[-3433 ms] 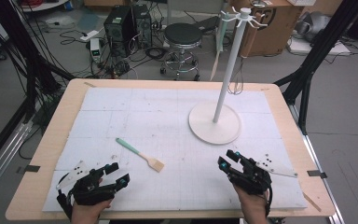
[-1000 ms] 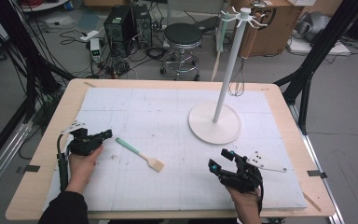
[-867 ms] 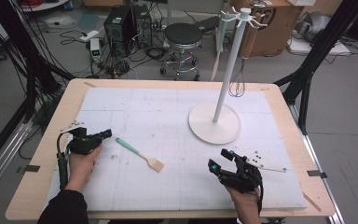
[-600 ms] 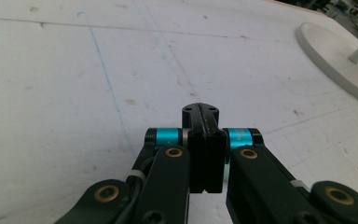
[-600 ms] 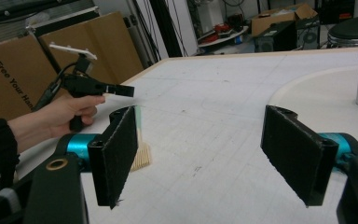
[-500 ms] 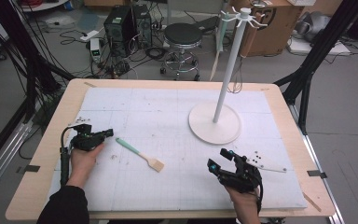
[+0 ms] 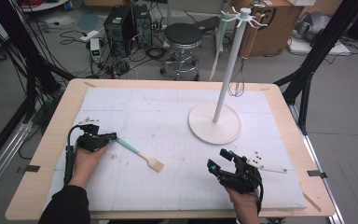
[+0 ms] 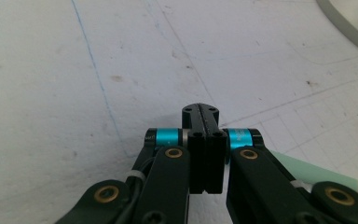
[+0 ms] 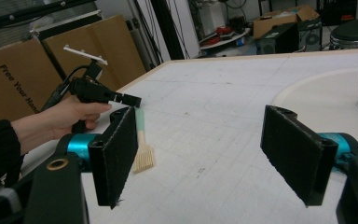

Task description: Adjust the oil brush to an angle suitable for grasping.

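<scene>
Both tools: left tool [image 7: 113,137] nearer brush [image 7: 140,156] | right tool [image 7: 219,163] unmoved

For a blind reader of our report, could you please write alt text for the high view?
A person's left gripper, jaws shut, sits at the green handle end of a small brush lying on a white table. The right gripper rests open near the table's front edge, beside a white stand.
</scene>
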Motion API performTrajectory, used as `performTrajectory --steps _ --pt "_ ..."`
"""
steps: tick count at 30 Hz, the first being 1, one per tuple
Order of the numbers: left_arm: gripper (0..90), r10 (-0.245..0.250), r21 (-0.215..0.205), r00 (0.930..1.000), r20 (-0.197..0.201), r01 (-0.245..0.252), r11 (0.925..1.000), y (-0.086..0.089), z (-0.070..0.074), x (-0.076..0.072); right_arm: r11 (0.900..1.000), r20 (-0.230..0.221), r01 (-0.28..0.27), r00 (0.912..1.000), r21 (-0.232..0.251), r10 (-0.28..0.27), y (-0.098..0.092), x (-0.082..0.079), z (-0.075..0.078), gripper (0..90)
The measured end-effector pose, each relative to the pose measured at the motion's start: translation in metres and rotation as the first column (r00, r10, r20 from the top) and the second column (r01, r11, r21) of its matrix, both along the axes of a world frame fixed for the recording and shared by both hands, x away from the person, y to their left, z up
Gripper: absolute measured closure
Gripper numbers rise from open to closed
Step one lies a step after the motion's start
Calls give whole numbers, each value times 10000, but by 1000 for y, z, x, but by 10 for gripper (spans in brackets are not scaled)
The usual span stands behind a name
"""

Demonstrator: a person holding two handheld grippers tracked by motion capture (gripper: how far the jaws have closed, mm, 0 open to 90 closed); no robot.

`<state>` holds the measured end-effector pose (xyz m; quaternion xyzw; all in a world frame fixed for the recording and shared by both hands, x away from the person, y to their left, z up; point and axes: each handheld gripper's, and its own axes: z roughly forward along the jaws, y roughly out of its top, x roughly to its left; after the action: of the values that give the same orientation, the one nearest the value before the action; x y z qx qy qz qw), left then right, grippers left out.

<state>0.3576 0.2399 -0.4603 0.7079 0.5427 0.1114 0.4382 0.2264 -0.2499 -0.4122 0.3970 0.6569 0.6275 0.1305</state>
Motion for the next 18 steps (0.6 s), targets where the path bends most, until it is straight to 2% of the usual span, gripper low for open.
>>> performTrajectory --steps 3,7,13,18 --pt "900 -141 -188 9998 -139 138 9997 1 0 0 10000 -5 -12 10000 15 12 0 0 0 266" --pt "900 -458 -33 9989 -37 458 9989 -4 0 -1 10000 0 14 10000 44 -14 0 0 0 266" --pt "900 -613 -44 9979 -223 612 9981 -9 1 -3 10000 -28 18 10000 67 -18 0 0 0 267" --pt "900 -864 -248 9955 -391 855 9960 -16 1 -7 10000 -51 28 10000 33 -28 0 0 0 267"
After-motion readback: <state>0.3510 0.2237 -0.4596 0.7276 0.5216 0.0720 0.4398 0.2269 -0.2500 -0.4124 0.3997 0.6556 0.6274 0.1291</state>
